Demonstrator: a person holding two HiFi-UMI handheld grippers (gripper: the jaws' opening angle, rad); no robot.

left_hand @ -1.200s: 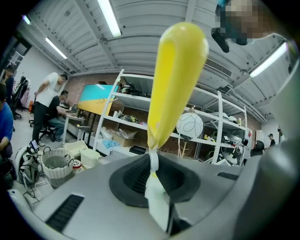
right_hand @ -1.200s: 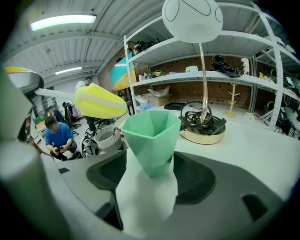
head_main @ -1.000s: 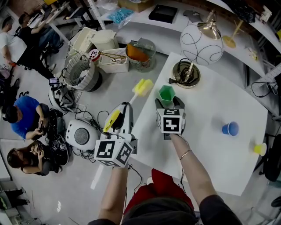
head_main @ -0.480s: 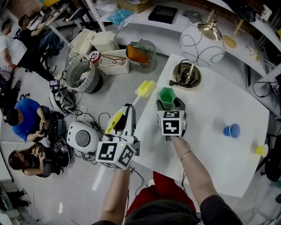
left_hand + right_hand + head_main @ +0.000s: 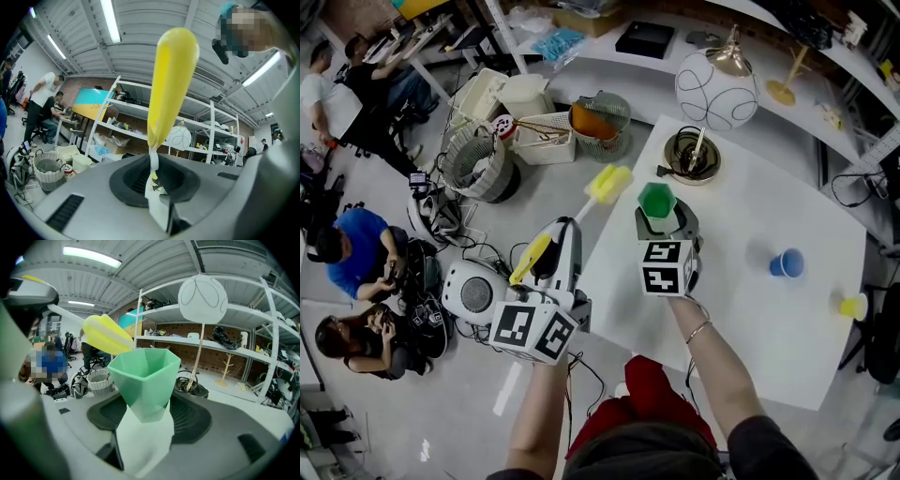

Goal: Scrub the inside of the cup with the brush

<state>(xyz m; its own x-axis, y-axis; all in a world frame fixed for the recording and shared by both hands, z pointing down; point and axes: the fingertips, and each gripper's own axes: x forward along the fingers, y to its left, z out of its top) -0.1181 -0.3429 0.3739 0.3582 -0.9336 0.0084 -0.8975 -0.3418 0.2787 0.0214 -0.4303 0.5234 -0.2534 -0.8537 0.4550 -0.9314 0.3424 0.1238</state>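
A green faceted cup (image 5: 656,202) (image 5: 146,380) is held upright above the white table (image 5: 750,319), with my right gripper (image 5: 661,223) (image 5: 143,439) shut on its lower part. My left gripper (image 5: 561,242) (image 5: 157,197) is shut on the thin white stem of a brush. The brush's yellow sponge head (image 5: 608,185) (image 5: 170,84) points up and away, a little left of the cup and apart from it. In the right gripper view the yellow head (image 5: 108,335) shows just behind the cup's left rim.
A blue cup (image 5: 787,263) and a yellow cup (image 5: 854,306) stand on the table's right side. A globe lamp (image 5: 715,89) on a brass base (image 5: 692,157) is at the far edge. Baskets (image 5: 478,159) and people are on the floor to the left.
The brush head and the cup have both shifted slightly up in the head view. Both grips look the same as before.
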